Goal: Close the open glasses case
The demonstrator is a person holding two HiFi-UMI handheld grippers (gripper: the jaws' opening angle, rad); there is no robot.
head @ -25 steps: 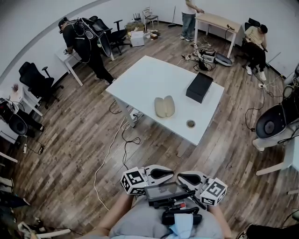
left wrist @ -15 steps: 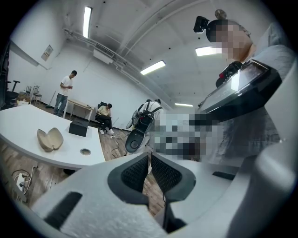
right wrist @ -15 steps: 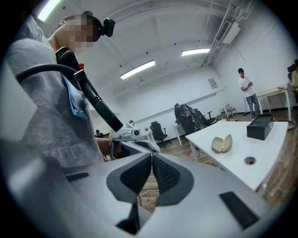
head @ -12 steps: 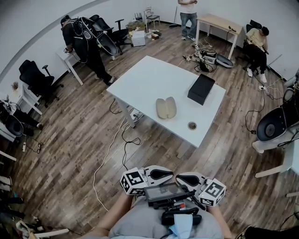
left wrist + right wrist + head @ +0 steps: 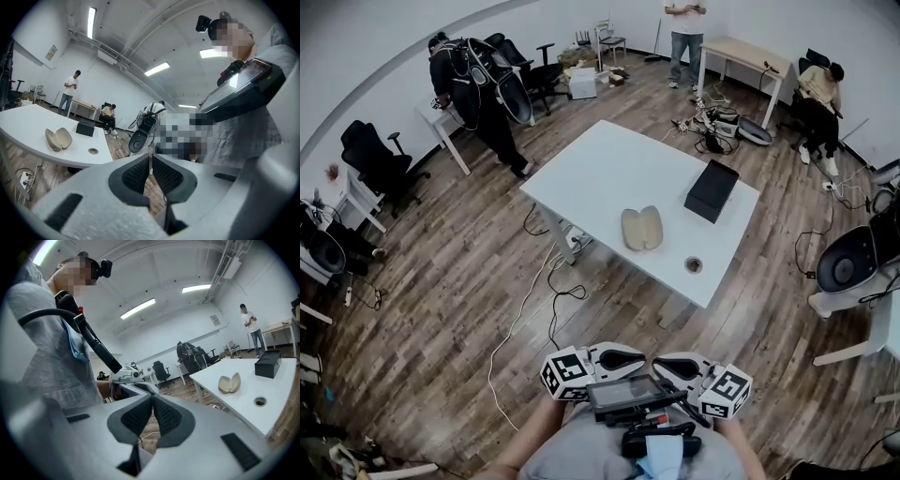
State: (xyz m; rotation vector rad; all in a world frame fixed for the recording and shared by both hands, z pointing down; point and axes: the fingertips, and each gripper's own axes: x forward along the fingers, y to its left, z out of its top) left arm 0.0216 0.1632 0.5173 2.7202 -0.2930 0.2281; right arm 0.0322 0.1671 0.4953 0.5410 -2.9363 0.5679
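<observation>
The open glasses case (image 5: 642, 228), beige with both shell halves spread, lies in the middle of the white table (image 5: 600, 169), far ahead of me. It also shows in the left gripper view as the case (image 5: 58, 138) and in the right gripper view as the case (image 5: 229, 383). My left gripper (image 5: 643, 357) and right gripper (image 5: 657, 364) are held close to my body, tips facing each other over a handheld device (image 5: 633, 395). Both are shut and empty: the left gripper (image 5: 150, 161) and right gripper (image 5: 153, 404) pads meet.
A black box (image 5: 711, 190) and a round cable hole (image 5: 694, 265) are on the table right of the case. Cables (image 5: 546, 291) trail over the wooden floor between me and the table. A person (image 5: 478, 94) stands at the far left among office chairs (image 5: 375, 164).
The table and case have slid slightly down and right in the head view. Both grippers sit a little lower in the frame, still shut and together.
</observation>
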